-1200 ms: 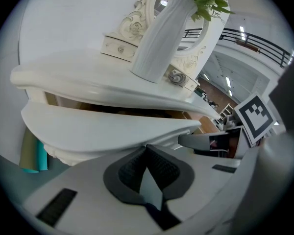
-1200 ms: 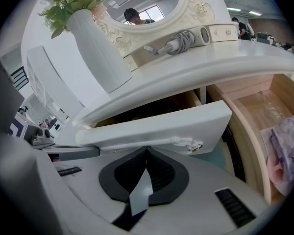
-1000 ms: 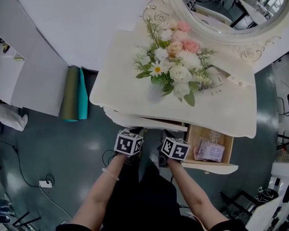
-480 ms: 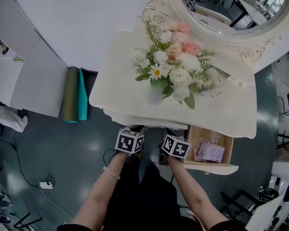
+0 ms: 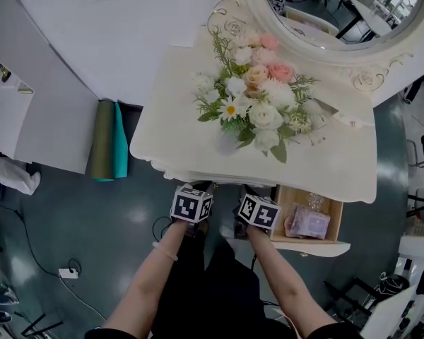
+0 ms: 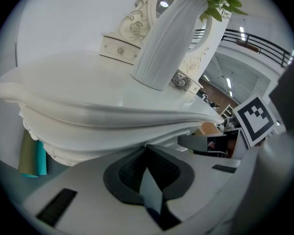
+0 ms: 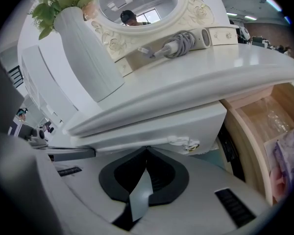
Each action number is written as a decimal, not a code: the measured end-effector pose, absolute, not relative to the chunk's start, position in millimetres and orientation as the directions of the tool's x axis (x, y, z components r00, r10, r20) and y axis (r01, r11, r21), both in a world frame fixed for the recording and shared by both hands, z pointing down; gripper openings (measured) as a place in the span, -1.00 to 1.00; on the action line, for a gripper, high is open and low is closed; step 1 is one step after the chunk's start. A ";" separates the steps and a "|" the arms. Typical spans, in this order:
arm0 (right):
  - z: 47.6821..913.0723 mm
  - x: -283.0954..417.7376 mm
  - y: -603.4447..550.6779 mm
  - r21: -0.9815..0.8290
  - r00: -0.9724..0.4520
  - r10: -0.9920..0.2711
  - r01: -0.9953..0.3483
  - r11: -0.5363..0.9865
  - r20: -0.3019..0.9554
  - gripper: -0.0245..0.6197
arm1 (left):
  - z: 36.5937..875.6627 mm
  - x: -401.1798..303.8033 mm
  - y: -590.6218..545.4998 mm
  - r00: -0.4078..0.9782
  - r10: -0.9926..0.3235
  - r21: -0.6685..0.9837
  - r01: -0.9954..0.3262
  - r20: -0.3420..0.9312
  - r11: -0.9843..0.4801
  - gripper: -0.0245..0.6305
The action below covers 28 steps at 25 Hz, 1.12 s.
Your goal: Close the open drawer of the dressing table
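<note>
Wood-lined drawer (image 7: 264, 119) stands open under the table (image 7: 201, 80), just right of the right gripper (image 7: 147, 153), the nearer one. That and the left gripper (image 6: 146, 148) are both closed and empty, tips at the white centre front (image 7: 176, 126).

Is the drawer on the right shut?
No, the drawer juts out from under the tabletop, with a purple packet showing inside.

cream wood-lined drawer (image 5: 318, 245), pulled well open
</note>
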State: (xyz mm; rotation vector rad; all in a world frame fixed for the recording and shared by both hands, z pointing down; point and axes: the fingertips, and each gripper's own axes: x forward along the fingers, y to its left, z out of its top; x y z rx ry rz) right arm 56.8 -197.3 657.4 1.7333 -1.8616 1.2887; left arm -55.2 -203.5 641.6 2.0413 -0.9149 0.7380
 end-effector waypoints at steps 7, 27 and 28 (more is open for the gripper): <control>656.3 58.9 -205.2 -0.399 -0.225 -0.651 -0.907 -0.132 0.725 -0.84 | 642.5 -53.4 -210.5 0.578 -0.348 0.402 -0.792 0.738 -0.460 -0.90; 658.4 64.1 -223.8 -0.397 -0.212 -0.649 -0.905 -0.152 0.731 -0.84 | 642.5 -48.1 -229.4 0.591 -0.341 0.406 -0.779 0.731 -0.478 -0.90; 659.6 64.8 -223.9 -0.394 -0.207 -0.644 -0.905 -0.159 0.737 -0.84 | 642.5 -48.2 -229.4 0.592 -0.339 0.408 -0.778 0.731 -0.478 -0.90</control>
